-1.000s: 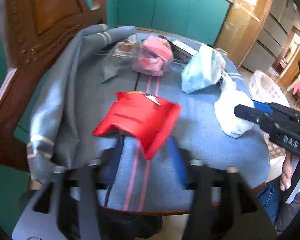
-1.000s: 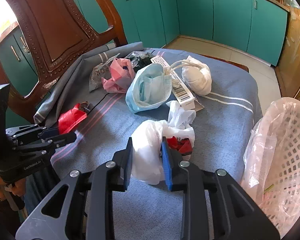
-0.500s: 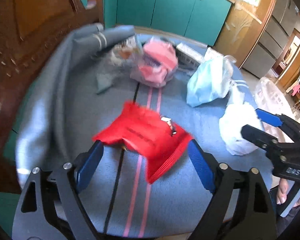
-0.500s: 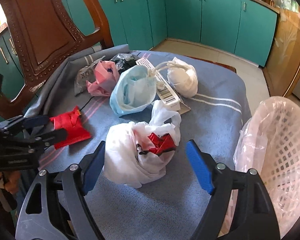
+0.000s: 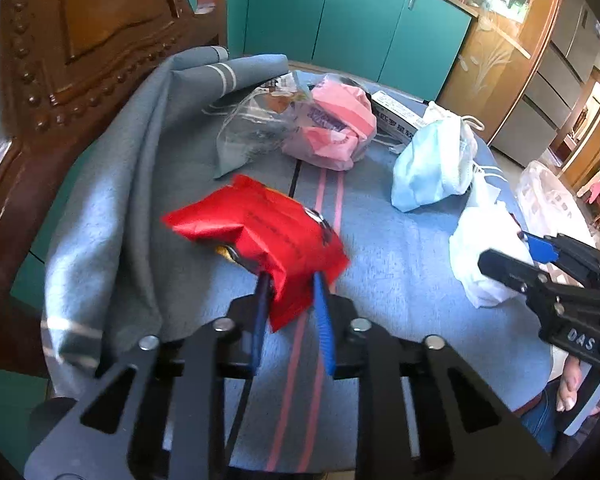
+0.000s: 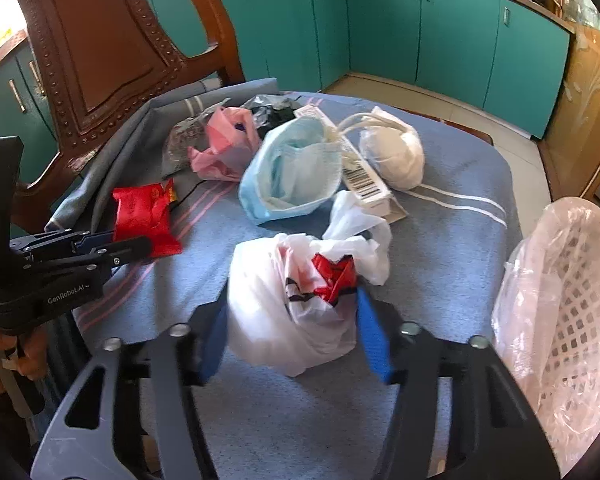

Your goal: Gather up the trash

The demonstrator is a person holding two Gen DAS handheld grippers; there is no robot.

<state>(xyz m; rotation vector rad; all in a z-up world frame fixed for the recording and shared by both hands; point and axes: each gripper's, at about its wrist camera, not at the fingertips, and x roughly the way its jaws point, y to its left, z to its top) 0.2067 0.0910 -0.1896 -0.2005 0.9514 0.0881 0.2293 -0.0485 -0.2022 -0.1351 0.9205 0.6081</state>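
Trash lies on a blue cloth (image 6: 452, 240) over a chair seat. My left gripper (image 5: 290, 280) is shut on the near corner of a red wrapper (image 5: 268, 232); the wrapper also shows in the right wrist view (image 6: 144, 216). My right gripper (image 6: 292, 312) is open, its blue pads on either side of a white plastic bag (image 6: 288, 300) with red scraps inside, not squeezing it. The bag also shows in the left wrist view (image 5: 484, 256). A blue face mask (image 6: 292, 176), a pink bag (image 6: 220, 148) and a white wad (image 6: 392, 156) lie farther back.
A white mesh basket lined with clear plastic (image 6: 560, 300) stands at the right of the seat. The carved wooden chair back (image 6: 112, 52) rises at the left. A barcoded box (image 6: 360, 176) and a clear wrapper (image 5: 252, 128) lie among the trash. Teal cabinets stand behind.
My left gripper opened, then closed on the red wrapper's corner. My right gripper, shut on the white bag a second ago, opened wide and now brackets it more narrowly.
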